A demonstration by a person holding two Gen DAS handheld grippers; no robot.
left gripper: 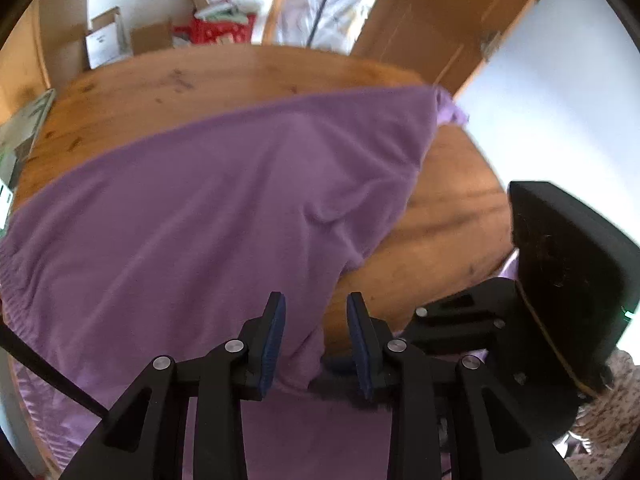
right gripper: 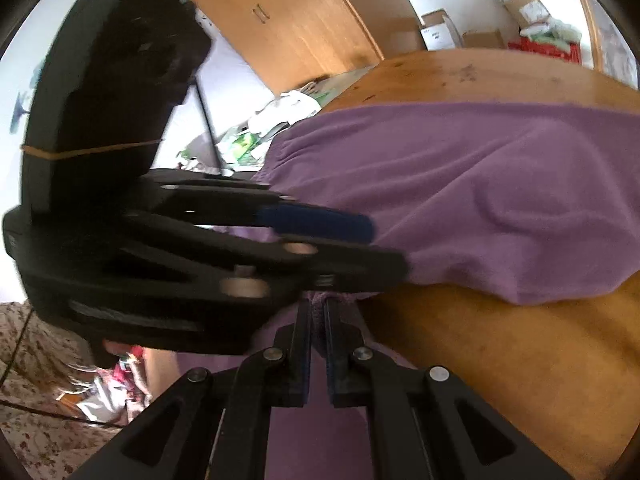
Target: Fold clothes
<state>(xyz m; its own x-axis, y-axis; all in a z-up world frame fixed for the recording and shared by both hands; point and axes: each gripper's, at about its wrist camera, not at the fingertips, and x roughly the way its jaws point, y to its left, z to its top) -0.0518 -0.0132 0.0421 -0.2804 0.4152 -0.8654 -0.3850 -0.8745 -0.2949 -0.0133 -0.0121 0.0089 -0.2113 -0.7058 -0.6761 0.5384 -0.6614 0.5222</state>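
The purple garment [left gripper: 192, 208] lies spread across the round wooden bench [left gripper: 168, 80], one edge hanging toward the person. It looks like soft fleece with a gathered elastic band [right gripper: 280, 152]: light, limp, likely to sag and drag rather than hold a crease, though not slippery. The right tongs [right gripper: 318, 320] are clenched on a bunched fold of its near edge. The left tongs [left gripper: 316, 328] stand released, pads apart, poised just over the cloth's near corner with nothing pinched between them. In the right wrist view they cross directly ahead of the right tongs. A sound second hold, I judge, is the hem just beside the left tongs, taken at a doubled edge.
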